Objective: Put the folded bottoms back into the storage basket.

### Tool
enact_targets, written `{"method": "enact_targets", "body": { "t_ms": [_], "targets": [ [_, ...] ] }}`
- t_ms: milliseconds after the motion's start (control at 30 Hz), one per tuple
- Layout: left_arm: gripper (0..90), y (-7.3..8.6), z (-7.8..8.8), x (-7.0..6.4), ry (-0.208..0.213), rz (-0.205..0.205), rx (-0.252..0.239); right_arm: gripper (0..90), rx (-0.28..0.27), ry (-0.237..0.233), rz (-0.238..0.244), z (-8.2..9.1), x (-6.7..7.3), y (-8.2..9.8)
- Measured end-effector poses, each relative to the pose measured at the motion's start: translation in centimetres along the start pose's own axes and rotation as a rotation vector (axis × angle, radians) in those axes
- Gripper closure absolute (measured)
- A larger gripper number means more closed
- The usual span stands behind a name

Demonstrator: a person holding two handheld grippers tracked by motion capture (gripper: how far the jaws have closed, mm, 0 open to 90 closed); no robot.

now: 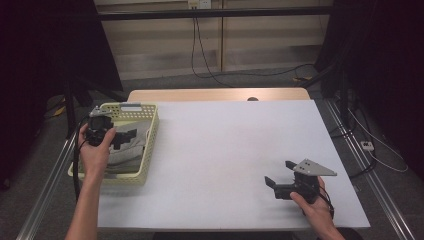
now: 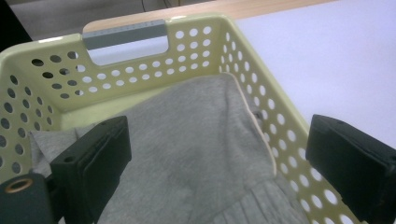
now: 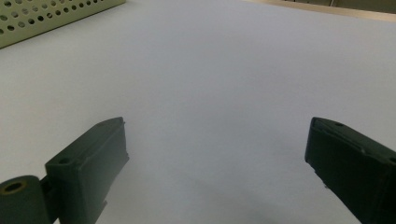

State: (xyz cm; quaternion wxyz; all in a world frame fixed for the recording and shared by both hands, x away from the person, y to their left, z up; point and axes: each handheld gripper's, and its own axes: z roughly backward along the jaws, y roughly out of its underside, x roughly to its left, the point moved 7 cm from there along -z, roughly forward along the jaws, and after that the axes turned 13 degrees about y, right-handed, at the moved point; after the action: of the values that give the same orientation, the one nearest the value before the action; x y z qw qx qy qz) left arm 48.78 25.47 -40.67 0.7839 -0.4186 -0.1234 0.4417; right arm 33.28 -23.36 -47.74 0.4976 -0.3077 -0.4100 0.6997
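Observation:
A pale yellow perforated basket [image 1: 151,142] stands at the table's left edge with a grey garment [image 1: 132,145] lying in it. My left gripper [image 1: 121,138] hovers over the basket, open, its jaws spread above the grey garment [image 2: 196,154] and nothing between them. The basket's far wall [image 2: 154,70] has a grey handle [image 2: 123,33]. My right gripper [image 1: 278,179] rests low over the bare white table [image 1: 225,150] at the front right, open and empty, facing left toward the basket [image 3: 51,16].
The white table surface [image 3: 224,79] stretches between the two grippers. A wooden strip [image 1: 220,94] runs along the table's far edge. Metal rails flank the table, and cables [image 1: 200,55] lie on the floor beyond.

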Motion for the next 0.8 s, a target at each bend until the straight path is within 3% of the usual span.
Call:
{"method": "enact_targets", "body": {
  "t_ms": [267,433,567,667,733,800],
  "targets": [
    [6.7,0.7,0.8,-2.1,0.002,-0.050,-0.036,5.4,0.001,0.001,0.003,-0.1,0.1,0.0],
    [6.8,0.8,1.4,-3.1,-0.009,-0.053,-0.081,5.4,-0.001,-0.001,0.002,-0.2,0.2,-0.1],
    [6.8,1.1,1.6,-4.0,-0.024,-0.090,-0.069,5.4,-0.003,-0.004,0.006,-0.2,0.2,-0.1],
    [6.8,1.2,1.7,-4.6,-0.003,-0.096,-0.067,5.4,-0.001,-0.003,0.003,-0.3,0.2,-0.1],
    [6.6,1.2,1.9,-5.0,-0.030,-0.113,-0.075,5.4,0.000,-0.004,0.004,-0.3,0.3,-0.1],
    [6.3,1.3,1.9,-5.7,-0.002,-0.119,-0.075,5.4,0.001,-0.004,0.004,-0.3,0.3,-0.1]
  ]
}}
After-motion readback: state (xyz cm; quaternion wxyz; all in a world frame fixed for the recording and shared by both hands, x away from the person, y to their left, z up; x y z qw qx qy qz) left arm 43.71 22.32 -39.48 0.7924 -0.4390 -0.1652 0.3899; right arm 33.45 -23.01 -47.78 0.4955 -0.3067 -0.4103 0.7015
